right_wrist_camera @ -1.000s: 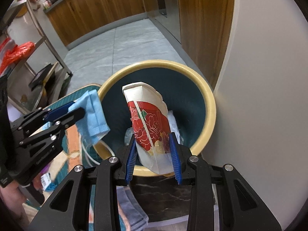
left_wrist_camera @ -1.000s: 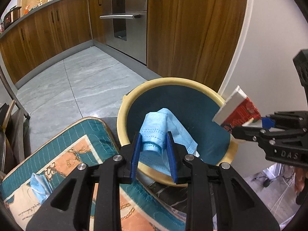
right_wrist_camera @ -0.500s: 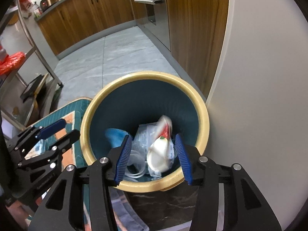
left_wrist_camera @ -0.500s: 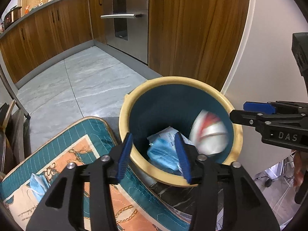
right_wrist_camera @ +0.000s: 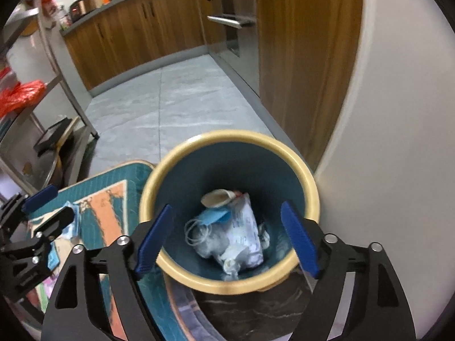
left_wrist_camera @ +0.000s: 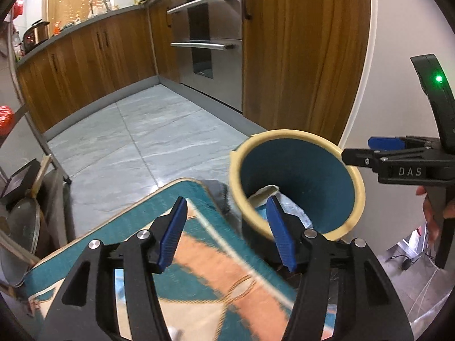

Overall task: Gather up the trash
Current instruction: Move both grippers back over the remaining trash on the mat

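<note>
So the biggest thing around is the kitchen itself, wood cabinets (left_wrist_camera: pixel 93 65) and a grey tiled floor (right_wrist_camera: pixel 170 105), with a white wall (right_wrist_camera: pixel 398 113) on the right. Next down in size is the teal and orange mat (left_wrist_camera: pixel 216 278) under the left side, and right beside it the bin (right_wrist_camera: pixel 311 199), yellow rim, dark teal inside, parked close to that wall.

Inside the bin sits the collected trash: a crumpled white wrapper (right_wrist_camera: pixel 244 236), a blue face mask (right_wrist_camera: pixel 213 217) with its white loops, and the red and white paper cup (right_wrist_camera: pixel 217 197) lying on its side on top. So the drop looks done for both items.

The right gripper (right_wrist_camera: pixel 227 241) hangs right over the bin mouth, its jaws have just been opening and now stand wide apart with nothing between them. The left gripper (left_wrist_camera: pixel 226 231) sits over the mat edge next to the bin, jaws have also just been opening, about half spread, also empty.

I'd call this the release step finished, time to go for the next piece. There's another bit of blue mask (right_wrist_camera: pixel 69 227) lying on the mat by the left claw. Next move probably means swinging the left one down onto it, pinching the fabric and not the mat, and it's floppy so it could slip.
</note>
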`<state>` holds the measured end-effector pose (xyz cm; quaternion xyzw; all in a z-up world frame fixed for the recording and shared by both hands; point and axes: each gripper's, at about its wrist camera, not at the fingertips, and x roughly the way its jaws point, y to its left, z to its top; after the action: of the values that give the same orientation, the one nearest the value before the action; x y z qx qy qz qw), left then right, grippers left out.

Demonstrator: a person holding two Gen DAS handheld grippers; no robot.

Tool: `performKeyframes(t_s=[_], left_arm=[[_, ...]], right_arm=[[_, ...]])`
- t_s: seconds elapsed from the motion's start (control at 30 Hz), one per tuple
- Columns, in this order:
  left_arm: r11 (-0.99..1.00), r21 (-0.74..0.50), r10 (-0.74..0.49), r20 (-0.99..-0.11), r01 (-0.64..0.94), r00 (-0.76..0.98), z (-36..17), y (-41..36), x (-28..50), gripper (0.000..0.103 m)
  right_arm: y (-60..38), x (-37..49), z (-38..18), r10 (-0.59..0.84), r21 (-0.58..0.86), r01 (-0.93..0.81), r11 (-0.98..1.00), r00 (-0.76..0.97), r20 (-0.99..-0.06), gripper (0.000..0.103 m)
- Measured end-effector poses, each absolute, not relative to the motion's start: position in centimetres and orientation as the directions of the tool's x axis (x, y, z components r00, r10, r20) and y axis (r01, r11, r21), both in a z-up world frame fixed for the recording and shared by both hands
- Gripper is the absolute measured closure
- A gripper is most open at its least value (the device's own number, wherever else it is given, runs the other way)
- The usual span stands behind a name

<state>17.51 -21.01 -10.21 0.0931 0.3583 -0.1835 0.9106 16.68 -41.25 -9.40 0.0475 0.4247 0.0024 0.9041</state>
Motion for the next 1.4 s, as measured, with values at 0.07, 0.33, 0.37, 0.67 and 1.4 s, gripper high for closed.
performKeyframes(t_s=[0.07, 0.33, 0.37, 0.67, 1.4], left_arm=[[0.920, 0.046, -0.256, -0.683, 0.390, 0.684, -9.6, -19.7, 17.0, 0.037], [0.944, 0.067, -0.202, -0.656, 0.322, 0.727, -7.6, -14.6, 15.1, 0.018], [0.946, 0.072, -0.194, -0.655, 0.316, 0.731, -7.5, -13.9, 14.8, 0.018], [0.964, 0.122, -0.101, -0.653, 0.235, 0.751, -6.5, -7.8, 12.0, 0.017], [0.986, 0.115, 0.004, -0.731, 0.118, 0.682, -10.4, -0.8, 12.4, 0.015]], right_arm=[[-40.3, 16.6, -8.9, 0.041, 0.069, 0.017, 0.997, 0.654, -0.756, 0.012], [-35.3, 16.4, -7.2, 0.063, 0.048, -0.041, 0.998, 0.715, -0.696, 0.008], [-34.9, 16.4, -7.0, 0.069, 0.050, -0.048, 0.998, 0.723, -0.688, 0.008], [-29.6, 16.6, -6.8, 0.129, 0.069, -0.112, 0.991, 0.726, -0.676, 0.008], [-23.0, 18.1, -9.0, 0.226, 0.105, -0.224, 0.969, 0.631, -0.742, 0.007]])
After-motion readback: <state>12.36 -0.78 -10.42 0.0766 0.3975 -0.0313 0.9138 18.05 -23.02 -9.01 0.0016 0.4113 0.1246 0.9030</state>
